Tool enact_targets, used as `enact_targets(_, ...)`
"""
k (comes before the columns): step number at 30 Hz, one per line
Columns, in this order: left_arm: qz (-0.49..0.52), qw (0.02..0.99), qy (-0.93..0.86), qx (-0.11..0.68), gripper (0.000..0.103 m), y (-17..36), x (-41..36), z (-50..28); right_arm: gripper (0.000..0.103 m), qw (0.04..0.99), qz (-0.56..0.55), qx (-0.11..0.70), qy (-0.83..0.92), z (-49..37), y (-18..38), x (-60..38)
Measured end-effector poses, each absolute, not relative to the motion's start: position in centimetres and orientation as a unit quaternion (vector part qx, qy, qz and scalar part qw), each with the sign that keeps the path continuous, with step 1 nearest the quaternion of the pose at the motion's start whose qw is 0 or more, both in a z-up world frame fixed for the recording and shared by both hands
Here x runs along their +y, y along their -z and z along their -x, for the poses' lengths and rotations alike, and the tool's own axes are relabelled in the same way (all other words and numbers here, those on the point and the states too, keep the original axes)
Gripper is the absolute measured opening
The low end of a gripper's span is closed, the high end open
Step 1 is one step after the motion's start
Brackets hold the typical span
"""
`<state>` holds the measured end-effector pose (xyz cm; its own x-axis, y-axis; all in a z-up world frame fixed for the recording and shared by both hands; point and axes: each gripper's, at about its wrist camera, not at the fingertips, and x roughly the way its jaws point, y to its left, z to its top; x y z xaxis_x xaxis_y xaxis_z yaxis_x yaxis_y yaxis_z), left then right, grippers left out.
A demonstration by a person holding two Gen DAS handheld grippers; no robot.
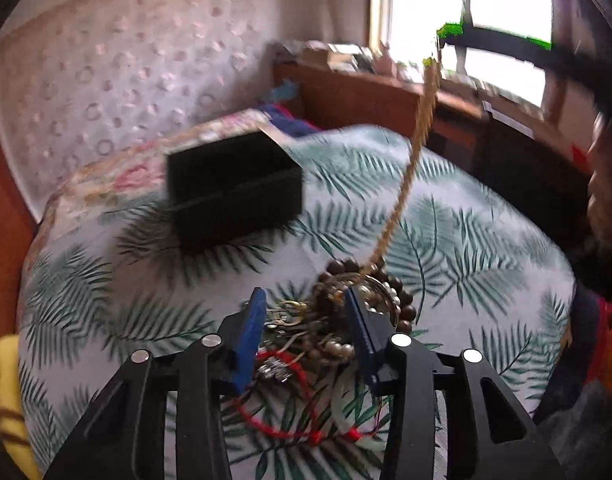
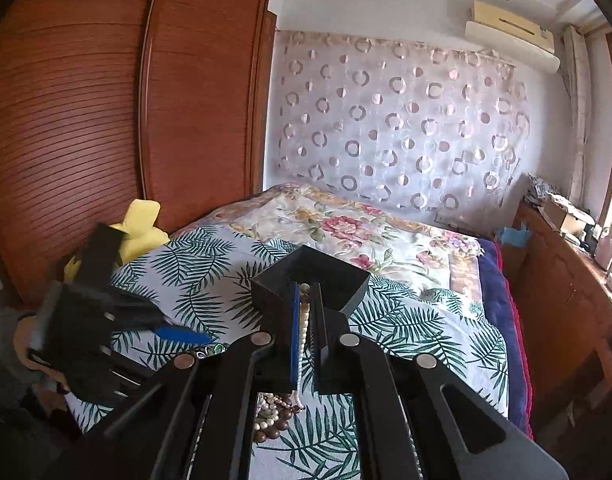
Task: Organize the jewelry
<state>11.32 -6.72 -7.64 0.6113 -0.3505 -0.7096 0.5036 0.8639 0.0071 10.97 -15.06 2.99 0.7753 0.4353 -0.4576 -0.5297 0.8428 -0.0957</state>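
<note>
The left tool [image 1: 306, 308], fingers apart and clamped on nothing, hangs over a tangled jewelry pile [image 1: 338, 320] on the palm-print bedspread [image 1: 486, 248]. The pile sits between and just beyond its blue fingertips [image 1: 257, 308]. Open bedspread spreads to both sides of the tool; ahead and left stands a black box [image 1: 233, 184], clear of the pile. The right tool [image 2: 304, 320] is clamped together on a pearl strand [image 2: 303, 320] that rises steeply from the pile, its long axis slanting up and away to the right. A wooden cabinet [image 1: 386, 96] borders the bed's far side.
</note>
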Motion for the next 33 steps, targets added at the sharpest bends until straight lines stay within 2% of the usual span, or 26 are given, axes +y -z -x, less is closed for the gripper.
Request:
enact_targets(1,-0.113,0.886,0.247,0.377,0.035,8.0,-7.2,-11.7,0.005,0.936,0.109,0.214,-0.258,-10.9,-3.0,-15.2)
enact_targets(3,-0.122,0.876,0.256,0.391,0.022,8.7,-7.8,-12.3,0.005,0.936,0.109,0.214,-0.259,-10.8,-3.1,-15.5)
enact_targets(7,-0.115,0.867,0.274,0.399,0.015,8.9,-8.2,-13.7,0.005,0.935,0.108,0.215,-0.260,-10.7,-3.0,-15.7)
enact_targets(10,-0.125,0.865,0.282,0.395,0.000,8.7,-8.4,-14.1,0.005,0.935,0.104,0.217,-0.260,-10.6,-2.8,-15.9)
enact_targets(23,-0.128,0.853,0.294,0.413,0.000,8.3,-8.4,-14.4,0.005,0.935,0.106,0.213,-0.263,-10.4,-3.2,-16.0)
enact_targets(28,-0.164,0.833,0.293,0.440,0.007,9.0,-9.7,-15.2,0.005,0.935,0.106,0.213,-0.262,-10.4,-3.2,-16.0)
enact_targets(29,-0.171,0.826,0.303,0.443,0.015,9.1,-9.9,-15.3,0.005,0.935,0.106,0.213,-0.262,-10.3,-3.3,-16.0)
enact_targets(30,-0.177,0.824,0.302,0.445,0.018,9.1,-10.0,-15.4,0.005,0.936,0.106,0.212,-0.261,-10.3,-3.3,-16.1)
enact_targets(33,-0.195,0.816,0.300,0.454,0.018,9.4,-10.3,-15.8,0.005,0.937,0.103,0.210,-0.260,-10.3,-3.5,-16.4)
